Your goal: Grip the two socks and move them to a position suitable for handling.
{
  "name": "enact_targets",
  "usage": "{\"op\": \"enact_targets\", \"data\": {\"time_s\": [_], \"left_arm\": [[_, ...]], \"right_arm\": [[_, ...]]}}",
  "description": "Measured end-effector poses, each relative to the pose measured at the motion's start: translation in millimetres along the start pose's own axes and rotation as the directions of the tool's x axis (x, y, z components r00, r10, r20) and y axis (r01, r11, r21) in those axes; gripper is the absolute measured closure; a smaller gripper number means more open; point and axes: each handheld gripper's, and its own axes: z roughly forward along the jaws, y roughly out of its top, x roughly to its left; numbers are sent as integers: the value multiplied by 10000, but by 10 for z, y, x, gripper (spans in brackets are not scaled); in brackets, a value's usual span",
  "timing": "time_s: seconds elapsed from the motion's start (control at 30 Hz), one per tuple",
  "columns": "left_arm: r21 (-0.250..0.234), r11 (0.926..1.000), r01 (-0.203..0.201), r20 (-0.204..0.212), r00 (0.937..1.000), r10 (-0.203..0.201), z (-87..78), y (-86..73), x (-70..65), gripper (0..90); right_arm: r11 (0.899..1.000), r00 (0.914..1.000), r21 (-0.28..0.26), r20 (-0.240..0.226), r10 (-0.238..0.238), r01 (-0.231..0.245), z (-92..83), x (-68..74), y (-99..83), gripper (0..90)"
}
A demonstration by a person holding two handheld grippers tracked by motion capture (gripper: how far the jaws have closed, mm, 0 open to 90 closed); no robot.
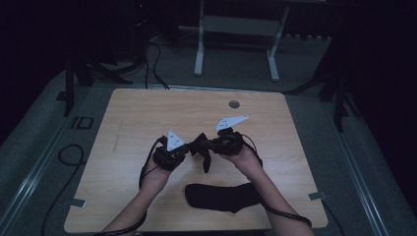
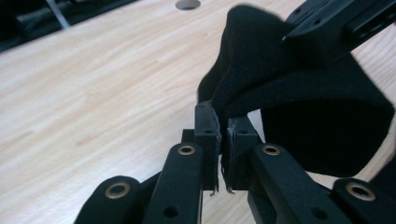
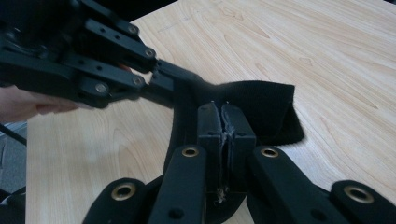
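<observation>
lying flat near held sock point(image 1: 205, 153): second black sock point(image 1: 223, 196), wooden table point(image 1: 133, 118)

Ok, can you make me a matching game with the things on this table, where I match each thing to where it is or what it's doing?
Things:
1. held sock
2. other sock
3. left gripper
4. round hole

Places or states:
A. lying flat on the table near the person
B. in the table top at the far edge
C. hanging between both grippers
D. shut on the sock, to the left of the right gripper

Pairs: 1-C, 2-A, 3-D, 4-B
</observation>
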Motion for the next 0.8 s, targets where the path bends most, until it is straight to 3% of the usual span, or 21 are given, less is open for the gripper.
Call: {"op": "enact_targets", "data": {"time_s": [0.03,0.13,0.17,0.27,0.33,0.4,0.53,0.6,0.67,0.73,0.8], "left_arm": [[8,10000,80,79,9999,-80,5,-7,-1,840],[168,9995,274,574,9979,-283,-13,-23,-63,688],[140,9995,290,658,9974,-299,-27,-23,-87,625],[-68,9999,158,876,9960,-152,-110,-8,-202,552],[-68,9999,158,876,9960,-152,-110,-8,-202,538],[-408,9992,-30,910,9958,67,-194,23,-356,522],[-978,9950,-208,904,9955,297,-266,67,-524,499],[-955,9949,-326,1018,9939,424,-256,79,-582,497],[-793,9963,-321,1044,9937,403,-216,76,-607,489],[-754,9964,-394,992,9940,468,-176,66,-630,486],[-713,9968,-348,961,9945,416,-128,58,-638,461]], "right_arm": [[10000,10000,30,59,12,-12,2,9,8,873],[10000,9997,7,260,18,-19,1,8,18,873],[10000,9993,-6,376,-14,15,1,0,21,873],[10000,9979,-6,640,52,-51,-5,-3,43,873],[10000,9972,-36,748,81,-78,-13,-2,56,873],[9996,9940,-274,1083,136,-107,-39,14,112,873],[9985,9885,-495,1479,314,-243,-73,15,190,873],[9974,9862,-640,1600,420,-321,-101,14,220,873],[9954,9880,-838,1430,585,-468,-127,7,240,873],[9954,9820,-842,1794,592,-447,-143,24,253,873],[9932,9839,-992,1621,758,-602,-154,20,256,873]]}}
